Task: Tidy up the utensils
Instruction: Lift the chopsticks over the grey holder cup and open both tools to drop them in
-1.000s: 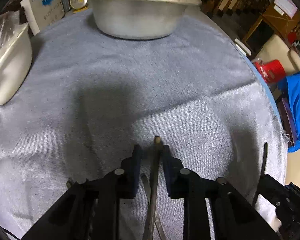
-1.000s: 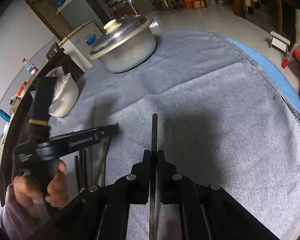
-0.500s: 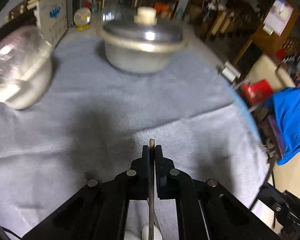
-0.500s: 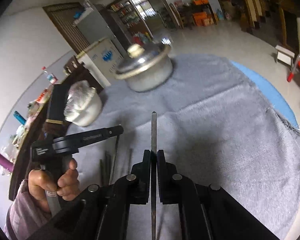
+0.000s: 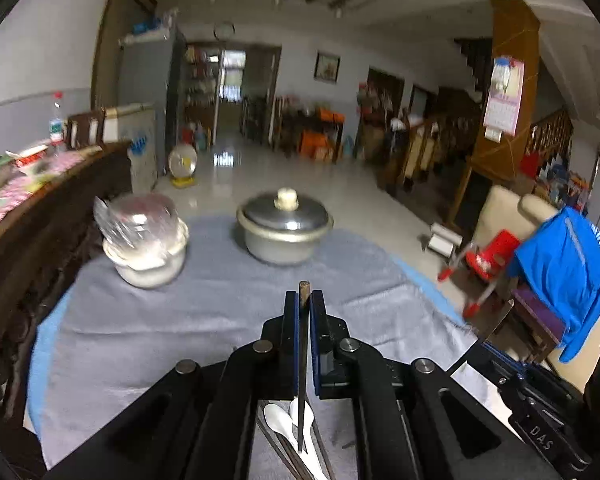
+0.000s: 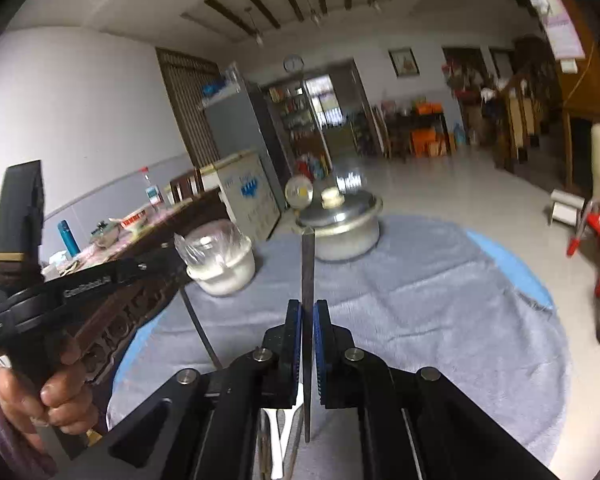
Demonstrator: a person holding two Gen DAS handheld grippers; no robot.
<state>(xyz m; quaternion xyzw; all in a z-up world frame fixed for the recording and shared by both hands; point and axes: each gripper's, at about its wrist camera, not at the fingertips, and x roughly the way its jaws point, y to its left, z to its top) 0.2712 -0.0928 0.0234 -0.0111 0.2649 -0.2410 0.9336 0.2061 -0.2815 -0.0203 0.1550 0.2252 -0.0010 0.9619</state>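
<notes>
two chopsticks lifted, one in each gripper

at the far left of the right wrist view, a hand (image 6: 40, 396) holds the handle of the left gripper (image 5: 304, 300); the sleeve is cut off by the picture edge. the jaws of this gripper are clenched on a dark chopstick (image 5: 302, 360), whose tip stands just past the pads. the lower end hangs over two white spoons (image 5: 296, 424) and some more dark sticks on the grey cloth (image 5: 180, 320); these are mostly hidden behind the gripper body, so i cannot count them.

on the desk (image 5: 44, 360), at the back left, is a white bowl (image 5: 148, 268) under a plastic wrap, blurred, and to the right of it a metal pot (image 5: 284, 236) with a lid.

further right, the right gripper (image 6: 308, 312) has its jaws clenched on a second chopstick (image 6: 308, 272), which points up in front of the pot. in the left wrist view only the tip of this stick and the edge of the right gripper can be seen, at the lower right corner.
</notes>
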